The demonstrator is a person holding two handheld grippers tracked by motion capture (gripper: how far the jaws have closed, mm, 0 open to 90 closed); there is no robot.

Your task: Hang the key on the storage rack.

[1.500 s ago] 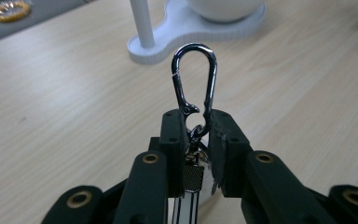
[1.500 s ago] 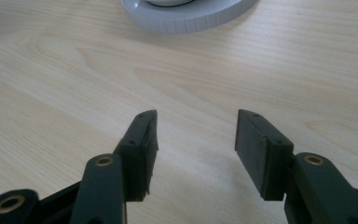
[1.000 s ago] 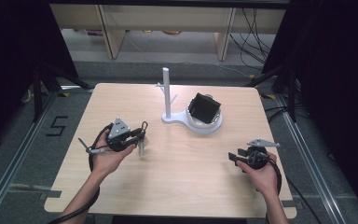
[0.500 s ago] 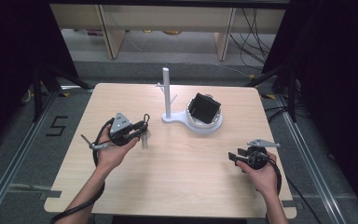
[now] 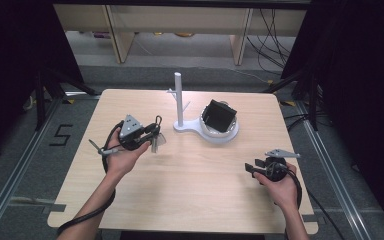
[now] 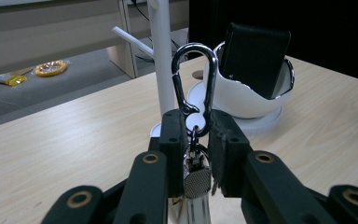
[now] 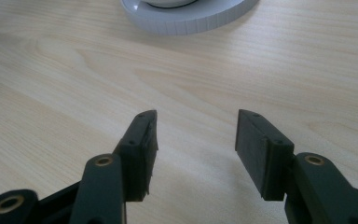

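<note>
Metal carabiner point(image 6: 193, 79) with its keys is pinched in the left gripper point(image 5: 150, 137), which has moved a little toward the white stand point(image 5: 179, 100) since 1 second ago, so hanging it on a peg looks near. The right gripper point(image 7: 196, 140) rests with its jaws spread on the table point(image 5: 205, 200).

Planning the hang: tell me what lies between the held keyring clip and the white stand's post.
In the left gripper view the clip rises straight before the post; nothing stands between them. The high view shows bare table there.
</note>
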